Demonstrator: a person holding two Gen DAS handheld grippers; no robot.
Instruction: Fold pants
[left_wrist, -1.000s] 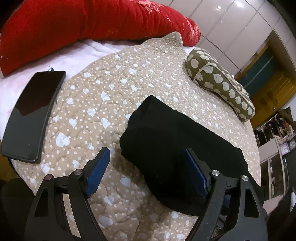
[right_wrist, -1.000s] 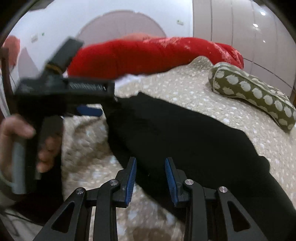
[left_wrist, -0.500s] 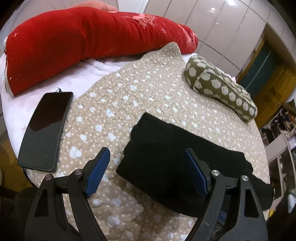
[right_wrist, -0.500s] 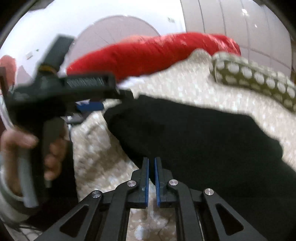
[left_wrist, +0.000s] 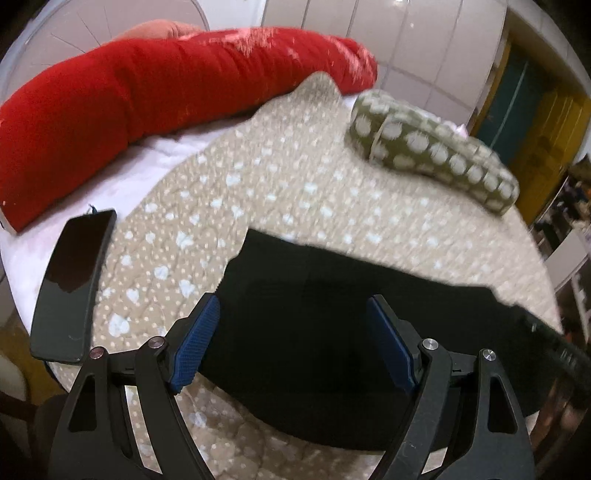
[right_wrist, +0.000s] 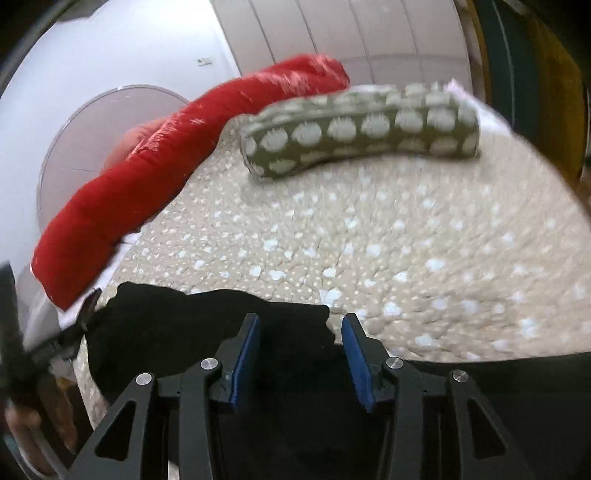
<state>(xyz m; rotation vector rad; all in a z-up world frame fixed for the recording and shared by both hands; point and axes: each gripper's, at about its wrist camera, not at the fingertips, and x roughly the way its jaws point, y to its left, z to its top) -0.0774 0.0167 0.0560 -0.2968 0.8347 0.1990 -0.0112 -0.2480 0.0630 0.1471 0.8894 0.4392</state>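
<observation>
The black pants (left_wrist: 317, 317) lie folded in a thick bundle on the beige dotted quilt (left_wrist: 266, 192). My left gripper (left_wrist: 295, 336) is open and empty, hovering above the bundle's left part. In the right wrist view the pants (right_wrist: 207, 325) lie at the quilt's near edge. My right gripper (right_wrist: 300, 350) is open, its blue pads (right_wrist: 247, 354) standing either side of the bundle's right end without holding it. The left gripper's handle and the hand on it show blurred at the far left (right_wrist: 22, 376).
A long red bolster (left_wrist: 155, 92) lies along the back of the bed. A green pillow with white spots (left_wrist: 432, 151) lies at the back right. A black phone (left_wrist: 74, 280) lies on the white sheet at the left edge. Cabinets stand behind.
My right gripper closed half a second ago and has now opened, swinging to the pants' right end. My left gripper stayed open and pulled back and up from the bundle.
</observation>
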